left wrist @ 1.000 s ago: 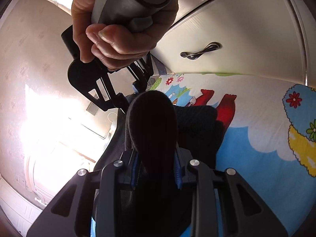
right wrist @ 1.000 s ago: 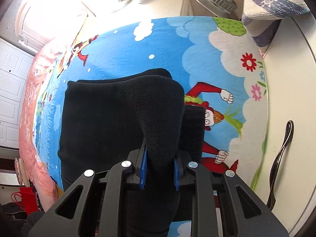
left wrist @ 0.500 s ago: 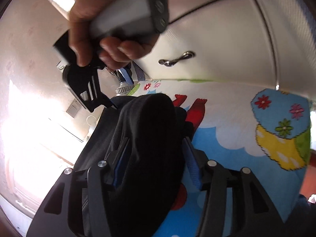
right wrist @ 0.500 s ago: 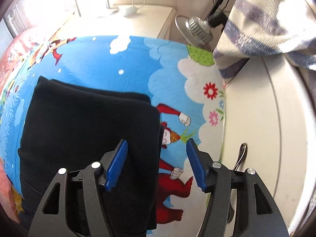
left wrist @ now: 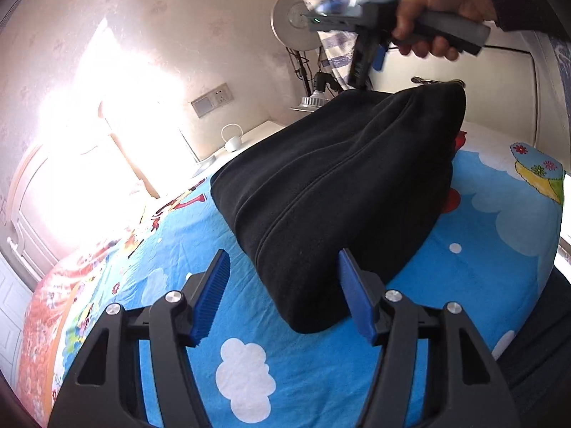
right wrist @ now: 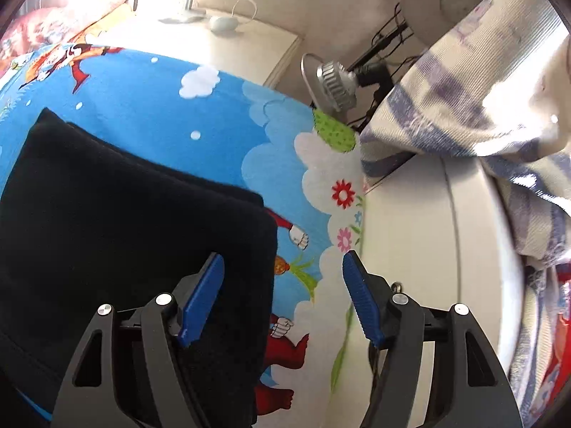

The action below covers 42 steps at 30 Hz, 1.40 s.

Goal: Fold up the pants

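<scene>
The black pants [left wrist: 332, 192] lie folded in a thick stack on the blue cartoon bedsheet [left wrist: 481, 249]. My left gripper [left wrist: 285, 296] is open and empty, just in front of the stack's near corner. My right gripper [right wrist: 283, 299] is open and empty above the stack's right edge, where the pants [right wrist: 125, 235] fill the lower left of the right wrist view. The right gripper also shows in the left wrist view [left wrist: 371, 53], held in a hand above the far end of the stack.
A white cabinet [right wrist: 410, 249] borders the bed on the right. A striped towel [right wrist: 481, 114] hangs over it. A metal lamp [right wrist: 333, 82] and a white bedside table [right wrist: 228, 46] stand behind the bed. Bright window light washes out the left [left wrist: 89, 149].
Both grippers opened and let go of the pants, which dropped into a folded stack. Both grippers then drew back from it.
</scene>
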{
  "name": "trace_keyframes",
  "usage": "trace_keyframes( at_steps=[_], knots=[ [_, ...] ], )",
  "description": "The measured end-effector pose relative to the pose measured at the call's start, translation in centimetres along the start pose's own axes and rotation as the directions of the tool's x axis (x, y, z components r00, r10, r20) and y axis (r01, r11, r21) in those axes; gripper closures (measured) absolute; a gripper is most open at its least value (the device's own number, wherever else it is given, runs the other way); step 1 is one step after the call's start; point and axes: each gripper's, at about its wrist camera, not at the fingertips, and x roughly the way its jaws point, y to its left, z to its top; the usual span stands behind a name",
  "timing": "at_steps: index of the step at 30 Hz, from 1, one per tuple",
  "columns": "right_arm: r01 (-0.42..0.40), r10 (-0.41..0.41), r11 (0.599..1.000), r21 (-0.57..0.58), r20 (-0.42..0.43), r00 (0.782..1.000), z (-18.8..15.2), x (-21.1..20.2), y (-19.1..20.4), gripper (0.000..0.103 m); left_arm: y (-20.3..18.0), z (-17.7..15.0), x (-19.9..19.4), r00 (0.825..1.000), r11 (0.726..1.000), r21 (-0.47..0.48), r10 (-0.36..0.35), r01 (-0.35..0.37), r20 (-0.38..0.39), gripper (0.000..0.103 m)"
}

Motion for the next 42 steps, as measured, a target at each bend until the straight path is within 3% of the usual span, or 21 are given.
trace_keyframes(
  at_steps=[1, 3, 6, 9, 11, 14, 16, 18, 21, 23, 24, 25, 27, 30, 32, 33, 38, 40, 42],
  knots=[
    [0.009, -0.009, 1.0, 0.006, 0.056, 0.998, 0.5, -1.9, 0.5, 0.03, -0.8, -0.1, 0.9, 1.0, 1.0, 0.03, -0.007, 0.007, -0.019, 0.048],
    [-0.054, 0.056, 0.998, -0.026, 0.099, 0.993, 1.6, -4.4, 2.9, 0.027, -1.9, -0.8, 1.7, 0.997, 0.997, 0.074, -0.001, 0.007, -0.072, 0.08],
    [-0.167, 0.184, 0.973, -0.158, 0.098, 0.978, 3.3, -5.9, 9.7, 0.027, -3.1, -1.6, 2.0, 0.997, 0.988, 0.151, 0.022, -0.01, -0.08, 0.086],
    [-0.174, 0.224, 0.932, -0.319, 0.128, 0.966, 4.9, -5.6, 17.7, 0.027, -2.8, -1.7, 1.8, 0.996, 0.99, 0.143, 0.02, -0.007, -0.086, 0.089],
    [-0.157, 0.21, 0.908, -0.388, 0.097, 0.973, 5.7, -3.7, 21.8, 0.028, -2.7, -1.6, 1.6, 0.996, 0.99, 0.141, 0.013, 0.0, -0.089, 0.09],
    [-0.043, 0.088, 0.907, -0.418, 0.091, 0.992, 6.5, -0.2, 25.1, 0.029, -2.4, -1.2, 1.4, 0.995, 0.992, 0.121, -0.018, 0.03, -0.098, 0.092],
    [0.001, 0.043, 0.939, -0.344, 0.119, 0.992, 7.1, 0.9, 24.4, 0.028, -1.9, -1.0, 1.2, 0.993, 0.995, 0.074, -0.057, 0.065, -0.101, 0.093],
    [-0.006, 0.041, 0.961, -0.278, 0.12, 0.992, 7.2, 1.6, 23.7, 0.026, -1.3, -0.8, 1.1, 0.991, 0.995, 0.028, -0.094, 0.097, -0.1, 0.094],
    [0.047, 0.001, 0.961, -0.272, 0.175, 0.985, 6.7, 1.4, 24.0, 0.019, -0.8, -0.9, 0.9, 0.989, 0.993, -0.003, -0.117, 0.117, -0.093, 0.093],
    [0.035, 0.018, 0.963, -0.269, 0.191, 0.982, 6.7, 1.2, 23.8, 0.018, -0.4, -1.0, 0.6, 0.991, 0.994, -0.022, -0.108, 0.107, -0.084, 0.089],
    [-0.001, 0.051, 0.968, -0.251, 0.195, 0.979, 6.8, 0.9, 23.2, 0.018, 0.0, -1.1, 0.3, 0.992, 0.994, -0.032, -0.102, 0.1, -0.075, 0.08],
    [-0.041, 0.089, 0.975, -0.22, 0.215, 0.973, 6.8, 0.3, 22.4, 0.018, 0.3, -1.1, 0.0, 0.994, 0.996, -0.039, -0.084, 0.082, -0.068, 0.06],
    [-0.072, 0.103, 0.989, -0.129, 0.256, 0.961, 6.7, -1.0, 20.3, 0.018, 0.7, -1.2, 0.1, 0.996, 0.998, -0.051, -0.051, 0.047, -0.071, 0.043],
    [-0.115, 0.138, 0.986, -0.123, 0.204, 0.969, 6.6, -0.7, 19.4, 0.018, 0.5, -1.8, 2.1, 0.984, 0.997, -0.057, -0.066, 0.057, -0.165, 0.043],
    [-0.061, 0.092, 0.986, -0.157, 0.195, 0.976, 6.5, 0.4, 20.0, 0.018, -0.3, -2.0, 2.9, 0.976, 0.994, -0.041, -0.106, 0.1, -0.19, 0.071],
    [-0.06, 0.089, 0.985, -0.16, 0.179, 0.98, 6.6, 1.2, 20.1, 0.018, -0.8, -2.0, 2.9, 0.981, 0.998, -0.004, -0.058, 0.058, -0.184, 0.084],
    [-0.095, 0.105, 0.99, -0.101, 0.097, 0.99, 7.3, 3.6, 19.8, 0.015, -1.3, -1.9, 2.1, 0.98, 0.996, 0.056, -0.054, 0.066, -0.193, 0.091],
    [-0.092, 0.104, 0.991, -0.1, 0.122, 0.987, 7.5, 2.7, 19.8, 0.015, -1.8, -1.9, 1.9, 0.98, 0.994, 0.087, -0.044, 0.061, -0.192, 0.092],
    [-0.136, 0.155, 0.985, -0.11, 0.183, 0.971, 7.9, 1.2, 19.9, 0.015, -1.7, -2.0, 2.0, 0.98, 0.995, 0.081, -0.048, 0.065, -0.193, 0.092]
  ],
)
